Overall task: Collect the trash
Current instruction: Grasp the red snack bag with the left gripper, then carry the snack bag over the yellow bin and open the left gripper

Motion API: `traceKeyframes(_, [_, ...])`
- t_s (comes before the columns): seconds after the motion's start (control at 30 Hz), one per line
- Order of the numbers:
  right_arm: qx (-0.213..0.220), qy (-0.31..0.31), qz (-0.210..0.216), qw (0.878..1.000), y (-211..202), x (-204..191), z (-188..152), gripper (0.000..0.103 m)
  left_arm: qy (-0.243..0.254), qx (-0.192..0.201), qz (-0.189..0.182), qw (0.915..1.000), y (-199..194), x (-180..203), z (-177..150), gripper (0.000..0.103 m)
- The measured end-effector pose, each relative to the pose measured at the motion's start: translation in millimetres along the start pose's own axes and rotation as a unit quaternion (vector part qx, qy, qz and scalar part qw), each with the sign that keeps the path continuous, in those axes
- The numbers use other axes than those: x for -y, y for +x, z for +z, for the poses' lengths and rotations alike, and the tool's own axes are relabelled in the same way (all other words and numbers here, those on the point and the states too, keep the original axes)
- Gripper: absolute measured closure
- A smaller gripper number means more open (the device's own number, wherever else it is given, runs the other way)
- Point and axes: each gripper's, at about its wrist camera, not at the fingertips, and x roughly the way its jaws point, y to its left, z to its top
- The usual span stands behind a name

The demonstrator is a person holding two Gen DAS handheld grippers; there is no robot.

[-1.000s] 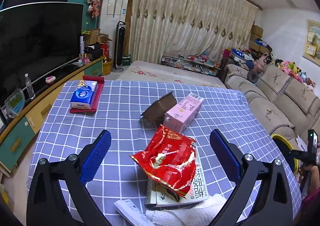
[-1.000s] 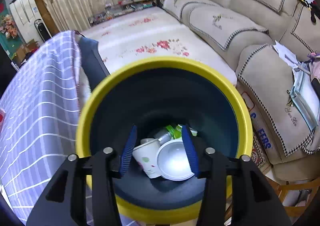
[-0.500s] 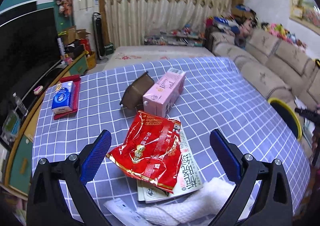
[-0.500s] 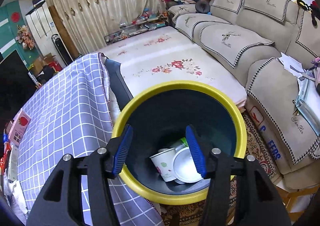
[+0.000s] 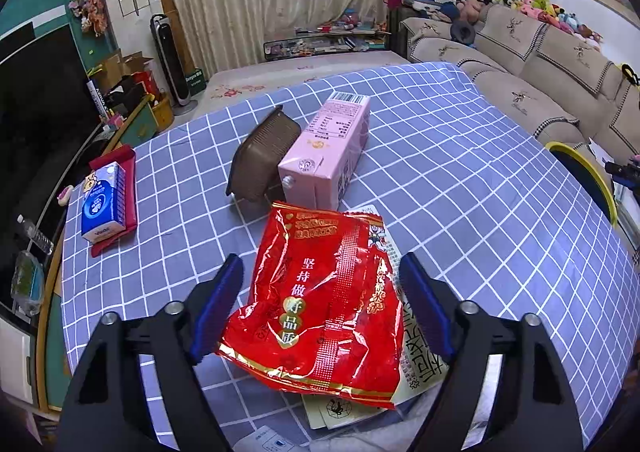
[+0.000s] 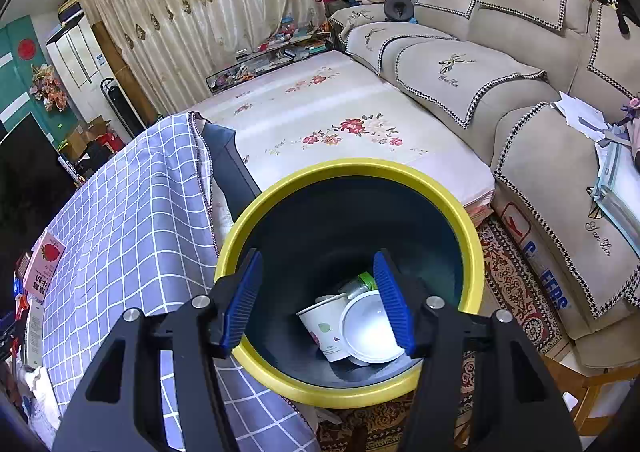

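- Left gripper [image 5: 320,306]: jaws seen apart, just closing in, with the red snack bag [image 5: 320,308] between the blue pads; pad contact with the bag cannot be told.
- Red snack bag lies on a printed paper booklet [image 5: 416,360] on the checked tablecloth [image 5: 460,179].
- Pink carton [image 5: 326,155] and brown plastic tray [image 5: 262,155] lie side by side beyond the bag; tissue pack [image 5: 104,201] well apart at the left.
- Right gripper [image 6: 320,302]: jaws seen apart, nothing between them, held above the yellow-rimmed bin [image 6: 460,219].
- Paper cup [image 6: 326,326] and white lid [image 6: 370,326] seen inside the bin, which stands beside the table's draped edge.
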Motion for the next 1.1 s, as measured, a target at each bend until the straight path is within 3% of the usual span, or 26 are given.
traceKeyframes(0.4, [-0.003, -0.011, 0.004, 1.0, 3, -9, -1, 0.048, 0.004, -0.007, 0.002, 1.0, 0, -2, -1, 0.046])
traceKeyframes(0.63, [0.001, -0.006, 0.005, 1.0, -1, -6, 0, 0.048, -0.001, 0.015, 0.0, 0.9999, -22, 1, 4, 0.064])
traceKeyframes(0.87, [0.008, -0.005, 0.009, 1.0, -9, -3, 2, 0.047, 0.005, 0.029, -0.007, 0.9995, -46, 18, 15, 0.065])
traceKeyframes(1.1, [0.024, -0.02, 0.016, 0.999, -27, 3, 8, 0.047, 0.037, 0.033, -0.037, 0.9981, -56, 64, 29, 0.065])
